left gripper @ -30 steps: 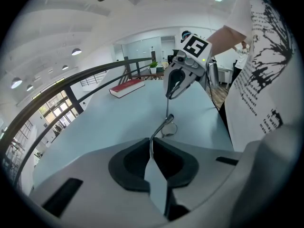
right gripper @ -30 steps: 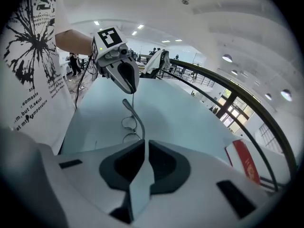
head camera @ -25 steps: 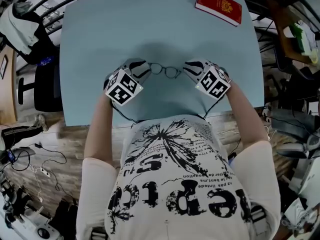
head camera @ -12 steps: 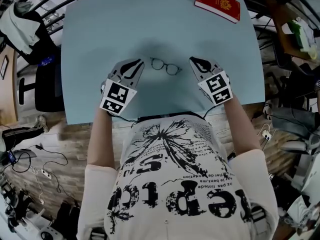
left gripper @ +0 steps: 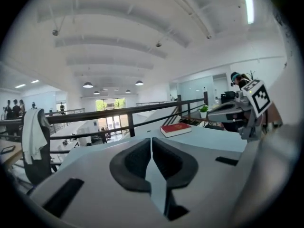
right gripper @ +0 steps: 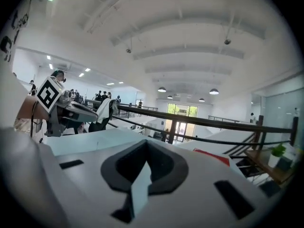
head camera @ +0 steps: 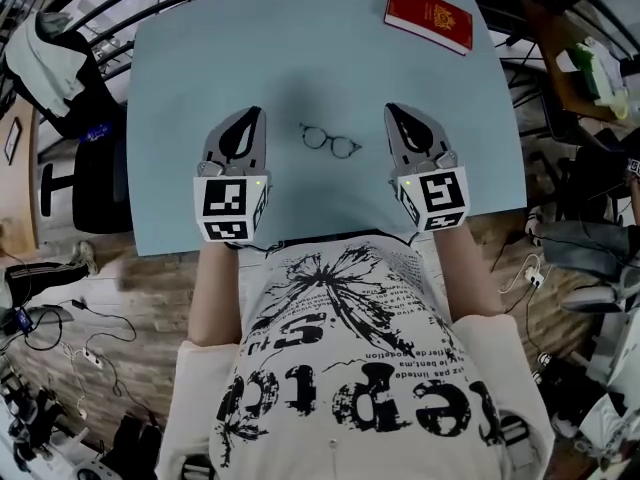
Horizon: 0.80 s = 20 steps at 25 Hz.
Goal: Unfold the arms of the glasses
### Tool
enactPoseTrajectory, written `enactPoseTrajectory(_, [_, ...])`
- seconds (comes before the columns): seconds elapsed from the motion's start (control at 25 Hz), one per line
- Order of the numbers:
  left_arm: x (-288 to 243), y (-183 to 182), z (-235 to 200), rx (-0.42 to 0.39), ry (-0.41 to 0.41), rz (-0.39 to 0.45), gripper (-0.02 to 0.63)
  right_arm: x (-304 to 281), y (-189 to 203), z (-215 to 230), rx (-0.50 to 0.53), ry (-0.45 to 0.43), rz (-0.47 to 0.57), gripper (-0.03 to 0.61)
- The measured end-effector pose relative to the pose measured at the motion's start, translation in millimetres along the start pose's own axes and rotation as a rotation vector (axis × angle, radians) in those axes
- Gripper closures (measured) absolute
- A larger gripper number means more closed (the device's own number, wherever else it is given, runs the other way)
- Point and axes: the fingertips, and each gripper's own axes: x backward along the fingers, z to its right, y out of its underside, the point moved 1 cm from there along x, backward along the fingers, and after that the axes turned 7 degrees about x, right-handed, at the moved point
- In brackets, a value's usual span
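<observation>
Both tongs are hovering over the near part of the counter, and I am reading the left tongs and the right tongs as pressed together at the tips, with nothing between either pair. I am seeing the glasses lying on the counter between the two tongs, touching neither. I am also noting a red book lying at the far right corner, well apart from them.
</observation>
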Motion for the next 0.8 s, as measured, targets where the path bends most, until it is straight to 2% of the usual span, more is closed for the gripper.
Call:
enactPoseTrajectory(0.12, [6, -15, -5, 0.037, -0.056, 0.021, 0.589, 7, -15, 8, -0.009, 0.043, 0.042, 0.569])
enactPoseTrajectory(0.4, [12, -25, 7, 0.054, -0.046, 0.039, 0.589, 13, -20, 10, -0.018, 0.049, 0.053, 0.571])
enactPoseTrajectory(0.8, [9, -24, 13, 0.046, -0.058, 0.029, 0.589, 7, -15, 9, 0.034, 0.030, 0.043, 0.571])
